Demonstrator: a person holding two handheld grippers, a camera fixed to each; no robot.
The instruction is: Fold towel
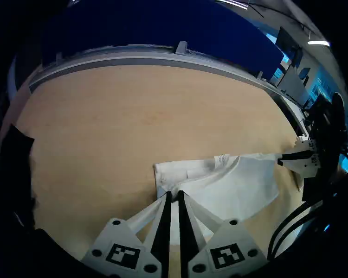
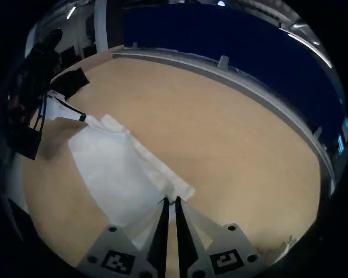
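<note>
The left tongs [image 1: 173,195] are pinching one corner of the white towel [image 1: 234,185], their fingers pressing nearly together on the cloth. The right tongs [image 2: 170,201] are gripping another corner the same way, fingers closing tight on the hem. The towel is stretching between them, creased and partly doubled, over the wooden counter [image 1: 127,116] near its front edge. A black object [image 1: 16,157] is lying by a side edge of the counter, well apart from the towel. A blue partition [image 1: 151,23] is running along the far edge.
</note>
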